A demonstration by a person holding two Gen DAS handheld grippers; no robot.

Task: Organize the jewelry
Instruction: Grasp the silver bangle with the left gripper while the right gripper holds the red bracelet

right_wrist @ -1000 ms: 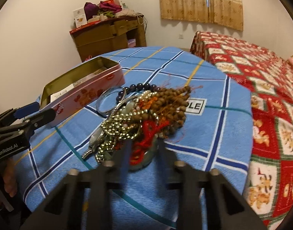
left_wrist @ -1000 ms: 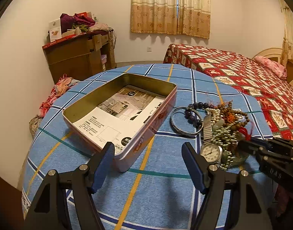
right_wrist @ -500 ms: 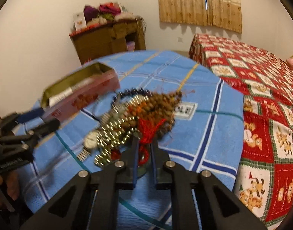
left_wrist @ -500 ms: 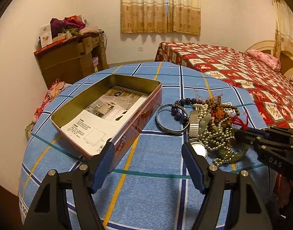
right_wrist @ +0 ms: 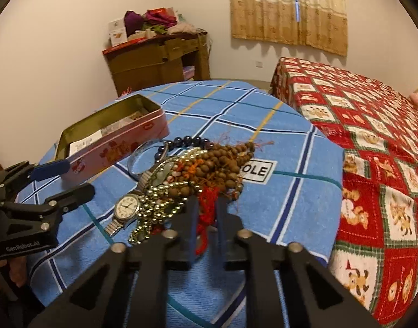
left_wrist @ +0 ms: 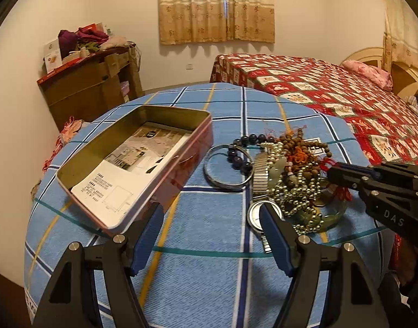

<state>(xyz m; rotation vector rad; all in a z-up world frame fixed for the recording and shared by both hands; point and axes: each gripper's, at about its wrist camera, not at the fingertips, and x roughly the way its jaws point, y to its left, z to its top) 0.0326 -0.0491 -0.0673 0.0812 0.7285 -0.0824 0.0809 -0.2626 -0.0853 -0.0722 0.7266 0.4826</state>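
- Blue checked cloth covers the round counter, with yellow, navy and teal lines crossing it and a printed label reading "OLE" beside the jewelry.
- An open pink tin lies on the left part of the counter, gold inside, with a printed paper sheet flat on its bottom.
- The jewelry pile sits to the right of the tin, close but apart from it: a silver bangle, a dark bead bracelet, brown wooden prayer beads, a pale gold bead chain, red cord and a wristwatch with a metal stretch band and white dial.
- A greenish ring, perhaps a jade bangle, lies half buried under the pile's near edge.
- The right gripper reaches into the near side of the pile; its jaws are drawn close together around a strand of the red cord, which hangs between them.
- The left gripper hovers low over the cloth with its blue-padded jaws spread wide and nothing between them; one fingertip is near the tin's corner, the other just beside the watch.
- Behind the counter stand a bed with a red patchwork quilt, a brown cabinet piled with clothes and boxes, and beige curtains on the far wall.
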